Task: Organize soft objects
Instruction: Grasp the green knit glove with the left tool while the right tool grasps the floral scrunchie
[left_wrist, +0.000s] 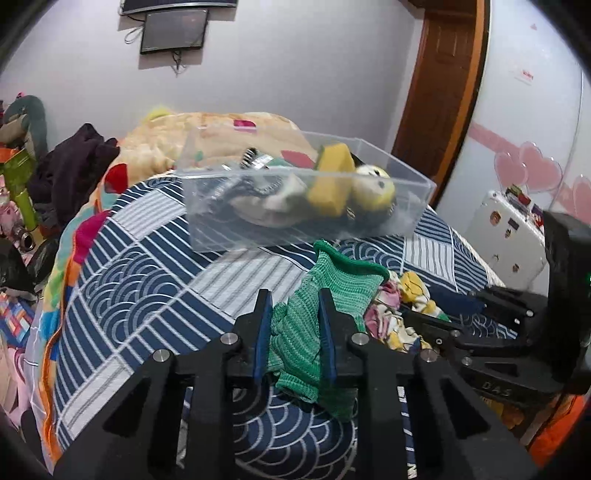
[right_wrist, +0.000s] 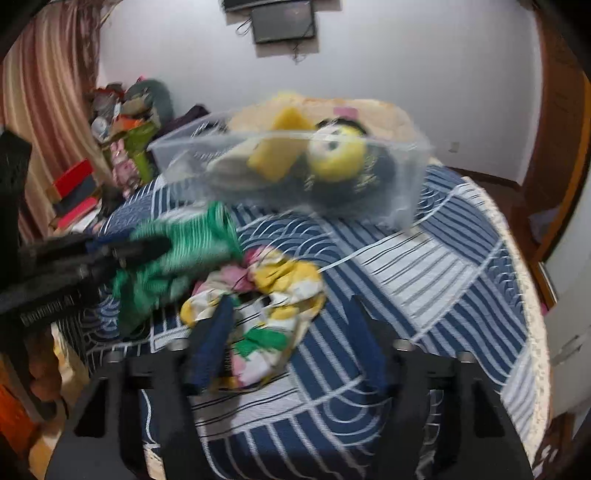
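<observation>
black gripper arms fill the bottom of both views, and beneath them spreads a bed (left_wrist: 155, 280) covered in a navy and white quilt printed with wave arcs and stripes. on the quilt toward the far side sits a clear plastic rectangular bin (left_wrist: 295, 206) holding a yellow foam block (left_wrist: 328, 184), a round yellow-and-white plush toy (left_wrist: 373, 186) and some grey and dark soft things that are hard to make out. behind the bin lies a peach-coloured blanket (left_wrist: 221, 129), with dark clothing (left_wrist: 70, 173) heaped to its left. a pale wall with a dark framed screen (left_wrist: 173, 31) closes the room, a brown wooden door (left_wrist: 439, 74) stands to the right, and striped pinkish curtains (right_wrist: 48, 110) hang at the left of the right wrist view. the left gripper (left_wrist: 295, 328) has its blue-padded fingers narrowed onto a green knitted cloth (left_wrist: 325, 295), pinching a fold of it near the middle of the bed, in front of the bin. just beside that cloth lies a crumpled floral fabric in yellow, pink and white (right_wrist: 266, 306). the right gripper (right_wrist: 291, 339) stands wide open, its left finger touching the floral fabric and its right finger over bare quilt, grasping nothing.
</observation>
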